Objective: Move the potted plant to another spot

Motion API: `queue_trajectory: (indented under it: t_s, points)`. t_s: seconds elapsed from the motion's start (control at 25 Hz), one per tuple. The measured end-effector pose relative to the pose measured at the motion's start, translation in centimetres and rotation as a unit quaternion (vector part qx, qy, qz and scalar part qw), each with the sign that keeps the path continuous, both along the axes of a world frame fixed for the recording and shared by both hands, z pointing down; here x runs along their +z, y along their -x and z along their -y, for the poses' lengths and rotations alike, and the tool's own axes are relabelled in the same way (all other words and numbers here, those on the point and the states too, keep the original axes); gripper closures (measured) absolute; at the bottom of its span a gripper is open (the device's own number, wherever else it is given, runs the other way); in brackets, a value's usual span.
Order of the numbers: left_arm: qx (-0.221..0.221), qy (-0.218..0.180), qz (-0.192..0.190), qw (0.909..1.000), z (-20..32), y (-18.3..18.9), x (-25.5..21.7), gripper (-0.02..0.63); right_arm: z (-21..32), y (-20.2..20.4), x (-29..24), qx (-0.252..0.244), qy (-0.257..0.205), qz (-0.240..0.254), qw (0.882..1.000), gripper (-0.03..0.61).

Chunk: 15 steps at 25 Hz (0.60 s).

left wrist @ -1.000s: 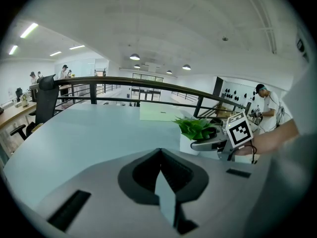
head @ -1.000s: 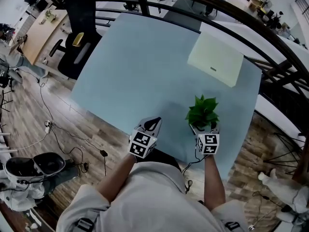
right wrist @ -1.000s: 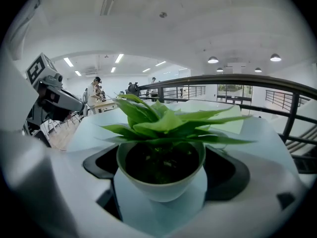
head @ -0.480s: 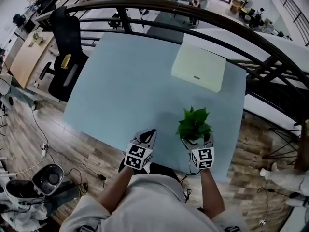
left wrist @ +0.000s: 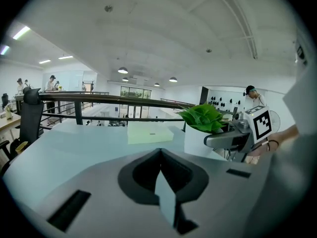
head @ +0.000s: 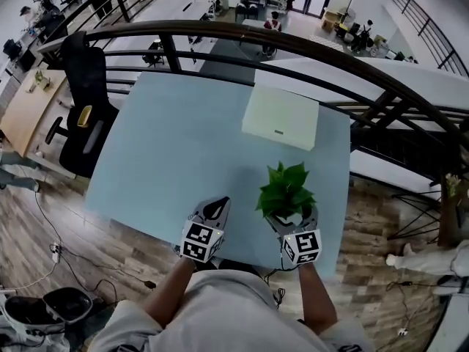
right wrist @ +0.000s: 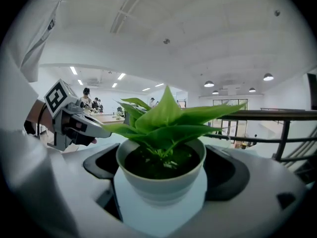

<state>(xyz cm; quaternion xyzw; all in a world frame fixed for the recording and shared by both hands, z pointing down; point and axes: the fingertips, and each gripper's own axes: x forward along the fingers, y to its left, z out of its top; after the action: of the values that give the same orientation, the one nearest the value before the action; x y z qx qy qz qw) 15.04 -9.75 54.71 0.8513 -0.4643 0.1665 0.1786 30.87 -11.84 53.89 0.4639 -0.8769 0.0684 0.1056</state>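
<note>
The right claw [head: 292,217] is clenched on the potted plant [head: 284,193]: the right gripper view shows the white pot [right wrist: 161,180] seated between both jaws, leaves rising above them. The left claw [left wrist: 161,157] is clenched on nothing, its jaws meeting tip to tip.

The plant stands at the near edge of the tabletop [head: 183,138], toward the near right corner. Whether the pot base is clear of the surface cannot be told. The left claw sits at the same near edge, just beside the plant on its left.

Step in hand: grasp secured, transfer pending. The next move likely calls for a level carry to open tabletop area, pot kept upright, away from the flat box [head: 281,118] at the far right corner.

Both forearms reach forward from the body, claws pointing toward the far edge.
</note>
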Motion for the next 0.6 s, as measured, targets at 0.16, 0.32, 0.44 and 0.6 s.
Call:
queue_trajectory:
  t_s: [0.16, 0.32, 0.44, 0.6]
  points:
    - [0.01, -0.03, -0.008, 0.9995, 1.1, -1.1, -2.4, 0.601, 0.6, -0.7, -4.0, 0.005, -0.041, 0.003, 0.999, 0.054]
    - [0.021, -0.052, -0.016, 0.9983, 1.6, -2.4, -4.4, 0.601, 0.4, -1.6, -6.7, 0.01, -0.065, 0.004, 0.998, 0.054]
    - [0.023, -0.061, -0.022, 0.9976, 1.7, -3.5, -5.0, 0.601, 0.0, -2.5, -7.3, 0.011, -0.073, 0.0, 0.997, 0.054]
    - [0.031, -0.066, -0.026, 0.997, 1.7, -4.1, -5.1, 0.601, -0.3, -2.5, -7.5, 0.008, -0.081, -0.008, 0.997, 0.054]
